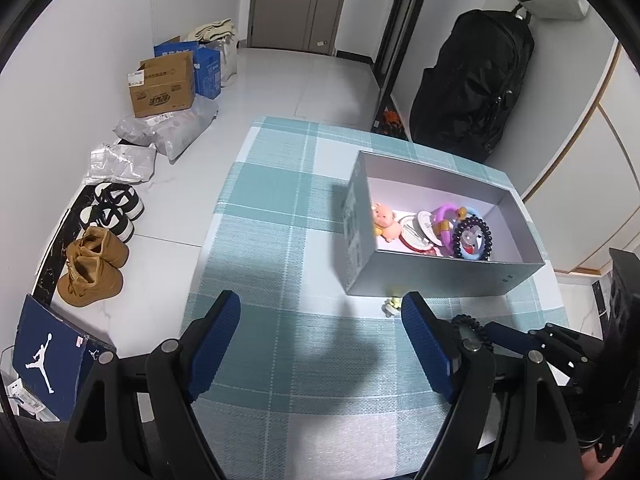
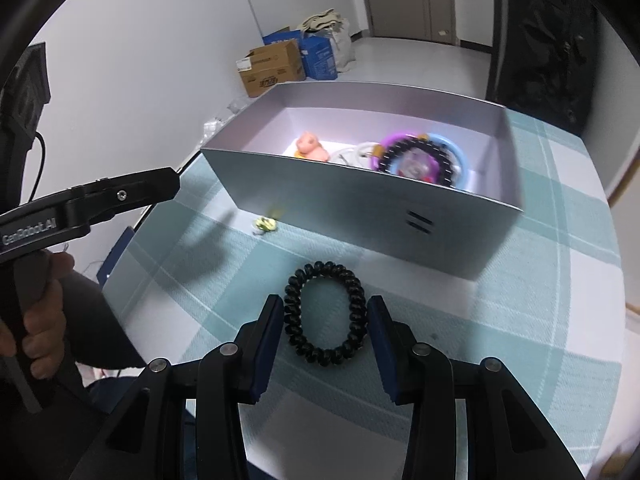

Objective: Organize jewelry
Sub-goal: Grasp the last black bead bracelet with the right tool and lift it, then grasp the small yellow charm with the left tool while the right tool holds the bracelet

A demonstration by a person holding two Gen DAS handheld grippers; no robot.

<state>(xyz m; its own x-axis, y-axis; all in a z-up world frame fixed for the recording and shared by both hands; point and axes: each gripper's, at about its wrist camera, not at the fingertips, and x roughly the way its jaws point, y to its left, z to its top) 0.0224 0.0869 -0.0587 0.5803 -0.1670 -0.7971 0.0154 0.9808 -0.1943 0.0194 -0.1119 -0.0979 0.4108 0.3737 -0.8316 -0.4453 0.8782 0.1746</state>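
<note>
- In the right wrist view, the black coil hair tie [image 2: 325, 313] sits low at centre, held between the narrowed fingers of the right gripper [image 2: 326, 320].
- In the left wrist view, only part of that tie [image 1: 470, 326] shows, behind a blue pad.
- The left gripper [image 1: 320, 328] has its fingers wide apart over bare counter [image 1: 280, 208], holding nothing.
- The grey box [image 2: 360, 208] holds trinkets, its near wall hiding most of them.
- A small yellow piece [image 2: 265, 223] beside the box is too blurred to identify.

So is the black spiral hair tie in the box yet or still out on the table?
Out. The black spiral hair tie lies on the checked tablecloth in front of the grey box, between the right gripper fingers.
</note>
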